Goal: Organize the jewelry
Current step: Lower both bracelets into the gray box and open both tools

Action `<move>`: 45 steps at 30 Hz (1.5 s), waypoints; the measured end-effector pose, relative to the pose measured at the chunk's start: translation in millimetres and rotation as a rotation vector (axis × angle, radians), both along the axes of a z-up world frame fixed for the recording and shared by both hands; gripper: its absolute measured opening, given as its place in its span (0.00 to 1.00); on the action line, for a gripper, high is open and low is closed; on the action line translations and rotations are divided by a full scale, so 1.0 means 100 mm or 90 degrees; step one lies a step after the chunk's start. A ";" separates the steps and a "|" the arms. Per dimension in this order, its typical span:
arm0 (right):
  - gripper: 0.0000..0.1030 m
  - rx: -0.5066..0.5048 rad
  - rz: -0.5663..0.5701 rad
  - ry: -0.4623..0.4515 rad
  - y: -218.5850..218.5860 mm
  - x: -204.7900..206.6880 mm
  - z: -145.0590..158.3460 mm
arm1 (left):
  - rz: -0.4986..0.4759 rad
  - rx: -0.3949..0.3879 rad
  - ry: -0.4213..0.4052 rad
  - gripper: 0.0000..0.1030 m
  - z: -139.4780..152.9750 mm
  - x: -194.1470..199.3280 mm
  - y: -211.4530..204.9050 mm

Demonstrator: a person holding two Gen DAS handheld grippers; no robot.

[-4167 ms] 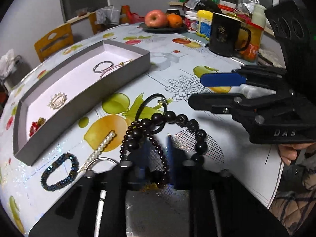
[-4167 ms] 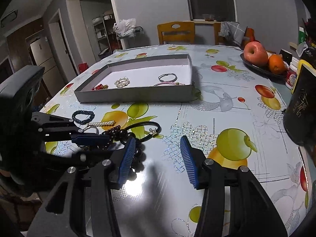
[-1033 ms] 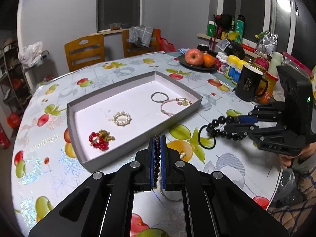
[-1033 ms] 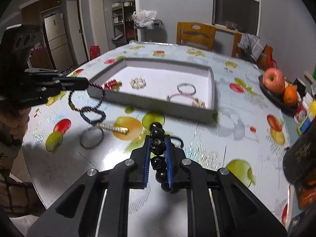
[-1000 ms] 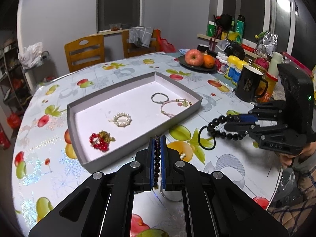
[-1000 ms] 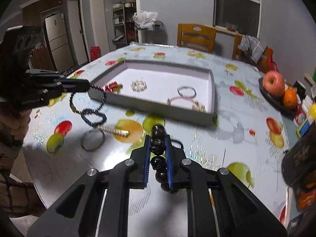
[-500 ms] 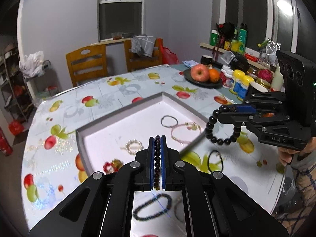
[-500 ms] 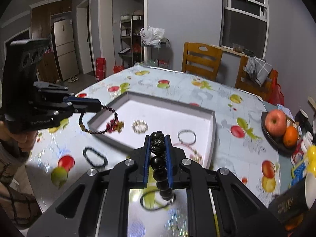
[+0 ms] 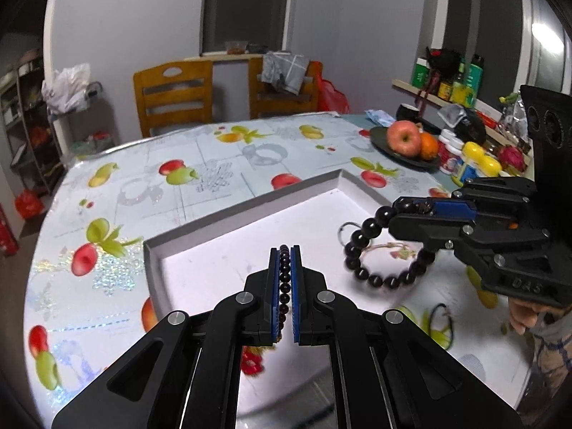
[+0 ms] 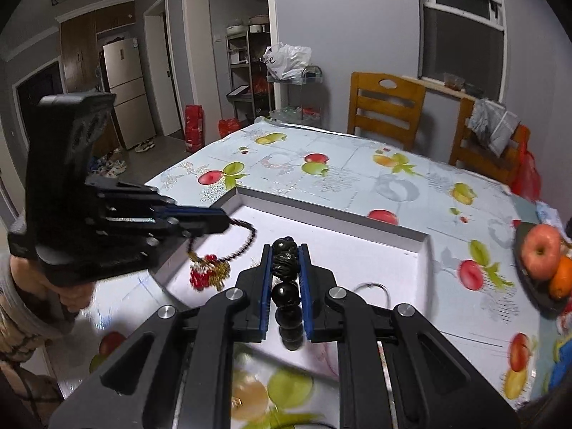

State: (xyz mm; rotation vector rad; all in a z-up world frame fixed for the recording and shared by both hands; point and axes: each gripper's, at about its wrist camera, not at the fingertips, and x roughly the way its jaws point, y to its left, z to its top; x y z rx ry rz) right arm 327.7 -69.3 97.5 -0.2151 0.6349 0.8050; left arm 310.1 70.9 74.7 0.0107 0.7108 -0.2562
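Both grippers are up over the grey tray (image 9: 228, 220), each carrying a bracelet.

Left gripper (image 9: 285, 250): jaws pinched nearly together on a small-bead dark bracelet (image 9: 284, 286), beads lined up in the gap between the 2 blue pads. In the right wrist view that bracelet's free loop (image 10: 243, 239) hangs off the fingertips above the tray's left end, close over the red-and-gold bead cluster (image 10: 207, 273) lying on the white floor of the tray.

Right gripper (image 10: 285, 250): jaws closed down on a large-bead black bracelet (image 10: 286, 296), 1 carved bead at the tips, round ones behind it. From the left wrist view the rest of that bracelet (image 9: 379, 257) droops in a loop over the tray's right half, above a thin metal ring (image 9: 345, 230) and a thin pinkish bangle (image 9: 393, 250) resting in the tray.

A black cord loop (image 9: 441, 325) lies on the fruit-print tablecloth (image 9: 118, 214) on the near side of the tray, outside it, blurred.

Far right of the table: dark plate with an apple (image 9: 404, 138) and an orange (image 9: 428, 144). 2 wooden chairs (image 9: 173, 96) at the far edge.

A bare hand (image 9: 525, 316) shows under the right gripper body.
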 end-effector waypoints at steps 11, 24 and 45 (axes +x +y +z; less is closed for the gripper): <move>0.13 -0.041 -0.044 0.054 0.25 0.68 -0.42 | 0.032 -0.018 0.053 0.06 -0.31 0.50 0.26; 0.13 -0.072 -0.103 0.088 -0.06 1.21 -0.68 | 0.076 0.018 0.047 0.06 -0.45 0.69 0.41; 0.54 -0.061 -0.147 0.075 -0.14 1.19 -0.62 | 0.091 0.061 0.018 0.29 -0.42 0.72 0.41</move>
